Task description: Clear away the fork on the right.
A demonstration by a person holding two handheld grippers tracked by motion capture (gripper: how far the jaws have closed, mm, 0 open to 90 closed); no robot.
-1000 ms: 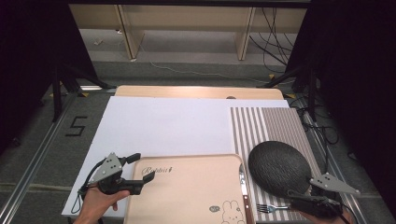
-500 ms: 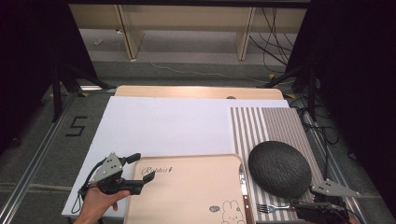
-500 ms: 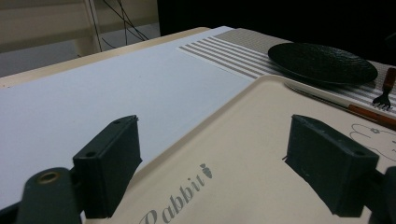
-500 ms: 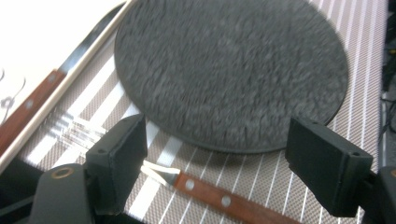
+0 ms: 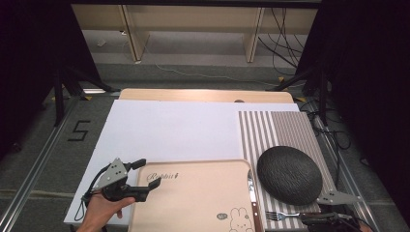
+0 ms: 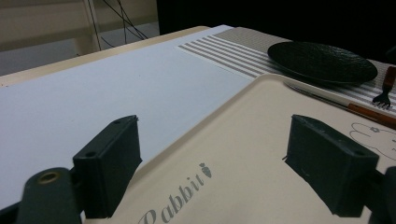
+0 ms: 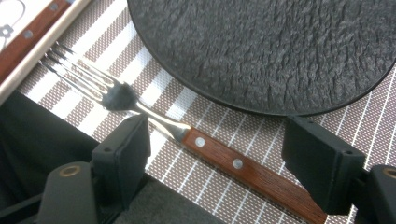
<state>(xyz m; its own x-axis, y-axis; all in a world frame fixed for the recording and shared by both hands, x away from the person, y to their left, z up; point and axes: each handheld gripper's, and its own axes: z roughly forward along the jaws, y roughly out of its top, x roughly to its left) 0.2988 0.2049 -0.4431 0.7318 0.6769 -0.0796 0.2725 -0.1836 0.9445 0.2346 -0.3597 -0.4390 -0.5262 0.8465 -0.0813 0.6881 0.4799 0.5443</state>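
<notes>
A beige tray (image 5: 193,203) printed "Rabbit" lies at the table's near edge. A hand holds my left gripper (image 5: 145,179) open at the tray's left rim, one jaw over the white sheet and one over the tray (image 6: 261,140). A wooden-handled knife (image 5: 251,191) rests along the tray's right rim. A dark textured plate (image 5: 289,174) sits on the striped placemat (image 5: 273,130). Just in front of the plate lies a wooden-handled fork (image 5: 285,215). My right gripper (image 7: 215,154) is open with the fork (image 7: 187,135) handle between its jaws, not clamped.
A white sheet (image 5: 169,130) covers the table's left and middle. The table's wooden far edge (image 5: 203,94) shows beyond it. Cables and wooden legs stand on the floor behind. A floor mark "5" (image 5: 77,130) is at the left.
My right gripper has drawn back from the plate's near rim toward the table's front edge and now sits over the fork handle. The left gripper has stayed put.
</notes>
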